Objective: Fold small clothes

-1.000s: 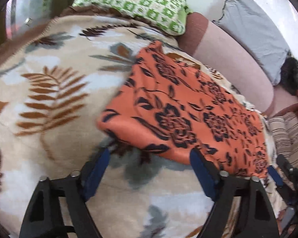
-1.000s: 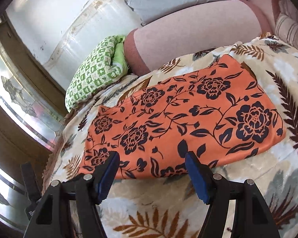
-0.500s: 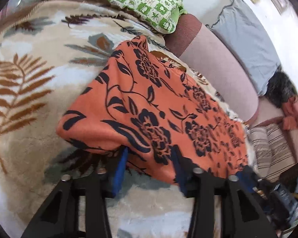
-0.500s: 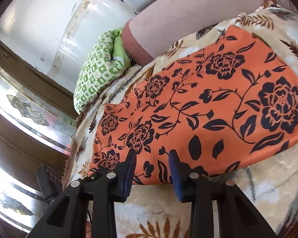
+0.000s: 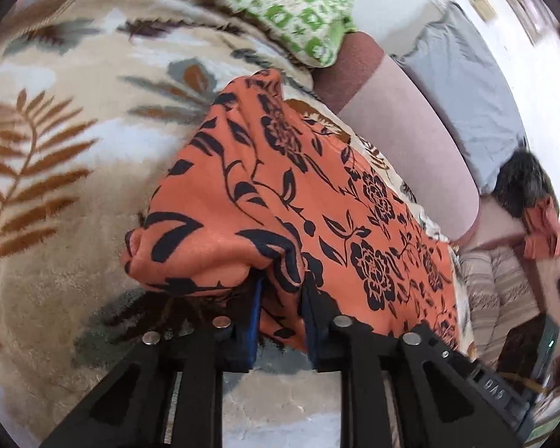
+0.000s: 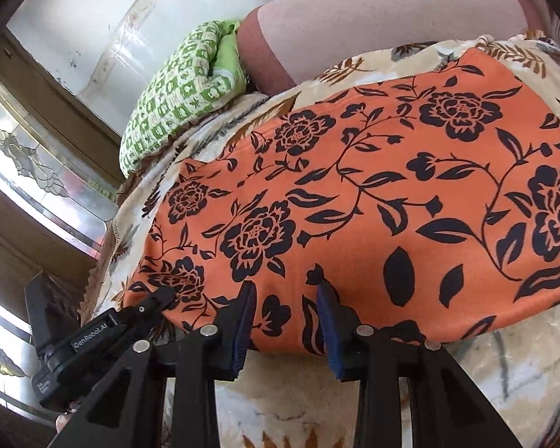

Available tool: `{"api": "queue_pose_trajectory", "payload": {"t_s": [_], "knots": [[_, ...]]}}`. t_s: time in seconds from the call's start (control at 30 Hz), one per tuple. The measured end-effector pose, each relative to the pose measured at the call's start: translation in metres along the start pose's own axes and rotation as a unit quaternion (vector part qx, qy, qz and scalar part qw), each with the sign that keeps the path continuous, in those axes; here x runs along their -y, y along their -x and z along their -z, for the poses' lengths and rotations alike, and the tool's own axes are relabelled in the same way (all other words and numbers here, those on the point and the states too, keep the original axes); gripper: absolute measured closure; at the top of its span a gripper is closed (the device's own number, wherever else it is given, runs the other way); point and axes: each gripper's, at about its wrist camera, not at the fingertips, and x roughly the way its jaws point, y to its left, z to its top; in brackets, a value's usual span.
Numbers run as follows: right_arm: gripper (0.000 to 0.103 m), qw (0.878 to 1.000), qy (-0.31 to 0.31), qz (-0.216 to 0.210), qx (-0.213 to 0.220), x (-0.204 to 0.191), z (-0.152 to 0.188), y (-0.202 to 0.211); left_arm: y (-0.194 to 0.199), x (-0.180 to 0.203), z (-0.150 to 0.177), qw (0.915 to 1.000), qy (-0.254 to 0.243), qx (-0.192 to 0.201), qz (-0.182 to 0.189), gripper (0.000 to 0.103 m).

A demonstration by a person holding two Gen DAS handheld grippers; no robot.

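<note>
An orange cloth [image 5: 280,194] with black flowers lies spread on a cream blanket [image 5: 63,171] printed with brown leaves, which covers a bed.

The left claw [image 5: 280,311] is clenched on the near edge of the cloth. Its blue pads [image 5: 257,310] pinch a gathered fold, and that corner is lifted off the blanket and bunched.

The right claw [image 6: 285,317] sits at the near edge of the same cloth [image 6: 373,194]. Its fingers [image 6: 326,321] stand on either side of the hem with fabric between them. The gap is narrow, but I cannot tell whether they grip it. Here the cloth lies flat.

A green checked pillow [image 5: 280,3] rests at the far end of the blanket, beside a pink bolster [image 5: 403,138]. In the right view the left claw [image 6: 93,339] shows at the cloth's left corner.
</note>
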Motion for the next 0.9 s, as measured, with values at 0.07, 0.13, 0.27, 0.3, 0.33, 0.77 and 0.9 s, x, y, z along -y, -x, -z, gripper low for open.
{"api": "queue_pose_trajectory", "payload": {"t_s": [0.07, 0.13, 0.27, 0.3, 0.33, 0.77, 0.9], "knots": [[0.067, 1.000, 0.001, 0.005, 0.002, 0.001, -0.001, -0.002, 0.000, -0.004, 0.000, 0.9989, 0.031, -0.002, 0.035, 0.045], [0.067, 1.000, -0.002, 0.006, 0.002, 0.002, -0.002, -0.004, 0.002, -0.001, 0.000, 0.9978, 0.042, -0.010, 0.051, 0.029], [0.067, 1.000, -0.004, 0.010, 0.002, 0.005, -0.005, -0.004, 0.014, 0.002, 0.014, 0.9981, 0.049, -0.027, 0.024, 0.029], [0.067, 1.000, -0.003, 0.011, 0.003, 0.005, -0.005, -0.004, 0.019, 0.000, 0.016, 0.9978, 0.053, -0.029, 0.027, 0.029], [0.067, 1.000, 0.000, 0.011, 0.005, 0.004, -0.006, -0.004, 0.024, -0.003, 0.018, 0.9976, 0.060, -0.025, 0.024, 0.029], [0.067, 1.000, -0.001, 0.010, 0.006, 0.001, -0.004, -0.003, 0.005, -0.016, -0.006, 0.9955, 0.092, 0.003, 0.019, 0.014], [0.067, 1.000, 0.002, 0.010, 0.005, 0.000, -0.004, -0.003, 0.007, -0.019, -0.012, 0.9939, 0.094, 0.048, 0.031, 0.028]]}}
